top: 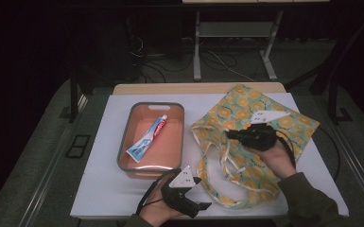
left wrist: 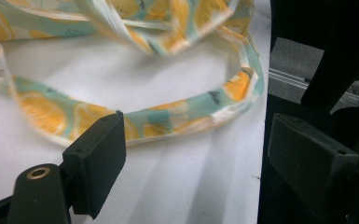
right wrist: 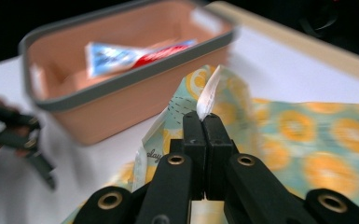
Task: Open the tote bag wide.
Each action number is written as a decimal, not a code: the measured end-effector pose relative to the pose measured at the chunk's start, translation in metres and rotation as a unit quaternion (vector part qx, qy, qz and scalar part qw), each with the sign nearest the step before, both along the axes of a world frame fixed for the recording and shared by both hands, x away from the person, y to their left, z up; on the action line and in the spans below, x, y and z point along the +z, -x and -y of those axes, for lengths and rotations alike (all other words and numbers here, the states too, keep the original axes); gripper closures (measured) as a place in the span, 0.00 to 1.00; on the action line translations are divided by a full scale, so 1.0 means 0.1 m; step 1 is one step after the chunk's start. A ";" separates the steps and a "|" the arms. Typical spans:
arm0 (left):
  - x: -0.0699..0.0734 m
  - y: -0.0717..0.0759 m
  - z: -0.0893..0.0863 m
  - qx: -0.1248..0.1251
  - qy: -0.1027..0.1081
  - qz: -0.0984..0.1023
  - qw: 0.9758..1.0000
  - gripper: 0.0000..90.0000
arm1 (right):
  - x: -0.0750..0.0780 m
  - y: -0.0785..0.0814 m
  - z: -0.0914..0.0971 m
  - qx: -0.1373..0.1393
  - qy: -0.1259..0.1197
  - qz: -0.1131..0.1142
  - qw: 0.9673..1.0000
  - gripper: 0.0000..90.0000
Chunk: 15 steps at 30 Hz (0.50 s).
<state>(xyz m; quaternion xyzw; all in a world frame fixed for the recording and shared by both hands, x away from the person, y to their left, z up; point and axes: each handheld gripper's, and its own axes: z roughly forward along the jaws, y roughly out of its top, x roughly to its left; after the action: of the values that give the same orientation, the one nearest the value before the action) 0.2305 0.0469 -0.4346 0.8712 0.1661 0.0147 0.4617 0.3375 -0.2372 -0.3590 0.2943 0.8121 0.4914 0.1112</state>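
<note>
Right gripper (right wrist: 203, 122) is pinching the rim of the teal fabric tote bag with the yellow-orange citrus print (right wrist: 279, 126): jaws pressed together, a white fold of the bag's edge sticking up from between the tips. In the high view the right gripper (top: 231, 134) is sitting over the bag (top: 293, 124) near its opening, pointing toward the tray, the hand behind it resting over the cloth.

Bag is lying flat on the right half of the white table cover (top: 104, 189), its straps trailing toward the near edge.

Left gripper (top: 203, 193) is idling at the near edge of the table, just beside the tray's near corner. Jaws are standing wide, nothing between them. In its own view the left gripper (left wrist: 196, 154) is looking across the cover (left wrist: 177, 186) at a loop of bag strap (left wrist: 168, 119) lying just beyond the jaw tips; not touching it.

Salmon-pink rectangular plastic tray with a grey rim (top: 125, 156) is sitting left of the bag, close to the opening. A blue, white and red toothpaste tube (top: 147, 138) is lying diagonally inside it. Right gripper view is blurred, with the tray (right wrist: 121, 81) and the tube (right wrist: 130, 56) behind the pinched edge.
</note>
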 end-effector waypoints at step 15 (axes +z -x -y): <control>-0.01 0.00 0.01 -0.001 -0.002 0.000 1.000 0.20 | -0.75 -0.53 0.72 -0.138 0.056 -0.112 0.983 0.99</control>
<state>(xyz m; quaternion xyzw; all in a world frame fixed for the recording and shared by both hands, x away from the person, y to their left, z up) 0.2304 0.0459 -0.4351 0.8721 0.1657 0.0145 0.4602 0.3908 -0.3095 -0.4339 0.4500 0.7971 0.3893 0.1027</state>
